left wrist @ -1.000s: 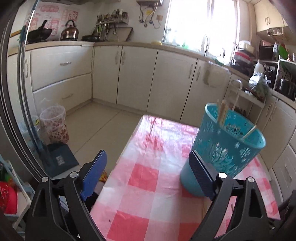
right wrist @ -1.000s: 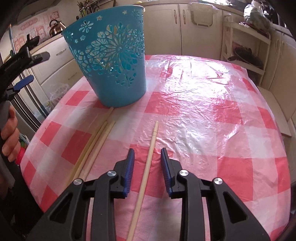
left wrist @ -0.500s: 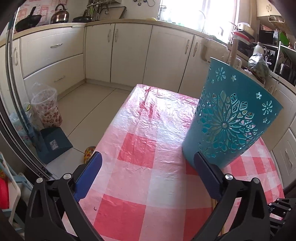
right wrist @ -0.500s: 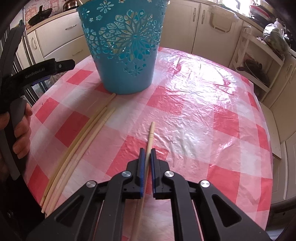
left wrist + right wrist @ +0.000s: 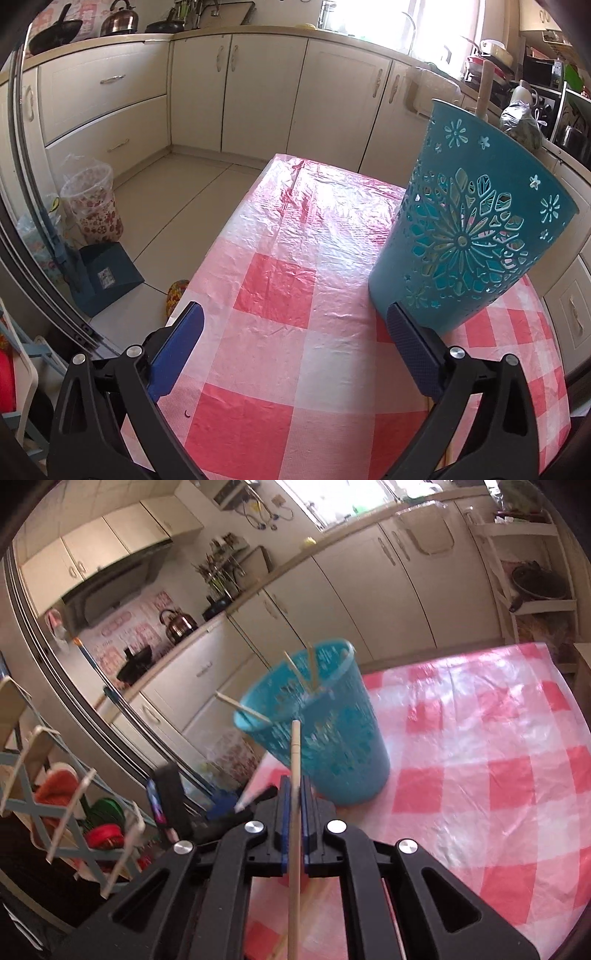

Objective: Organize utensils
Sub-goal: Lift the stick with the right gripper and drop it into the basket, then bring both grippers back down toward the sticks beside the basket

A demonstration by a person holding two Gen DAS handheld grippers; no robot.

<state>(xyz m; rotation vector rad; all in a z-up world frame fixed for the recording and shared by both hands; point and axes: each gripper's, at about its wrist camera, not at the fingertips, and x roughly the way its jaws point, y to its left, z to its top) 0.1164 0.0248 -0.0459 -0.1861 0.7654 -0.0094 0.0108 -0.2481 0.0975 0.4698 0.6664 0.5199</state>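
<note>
A teal cut-out basket (image 5: 325, 723) stands on the red-checked tablecloth (image 5: 480, 775) with several chopsticks (image 5: 243, 710) leaning in it. My right gripper (image 5: 294, 781) is shut on a pale wooden chopstick (image 5: 294, 830) and holds it lifted above the table, its tip pointing toward the basket. The basket (image 5: 469, 229) also shows in the left wrist view, right of centre. My left gripper (image 5: 291, 328) is open and empty, low over the tablecloth (image 5: 280, 280), with its right finger (image 5: 410, 350) just in front of the basket's base.
The table's left edge (image 5: 221, 240) drops to the tiled floor, where a patterned bin (image 5: 92, 203) and a dark box (image 5: 107, 273) stand. Cream cabinets (image 5: 258, 92) line the far walls. A white rack (image 5: 66, 794) with red items stands to the left.
My right gripper has lifted the chopstick off the table and swung up toward the basket. My left gripper has edged slightly closer to the basket, still open.
</note>
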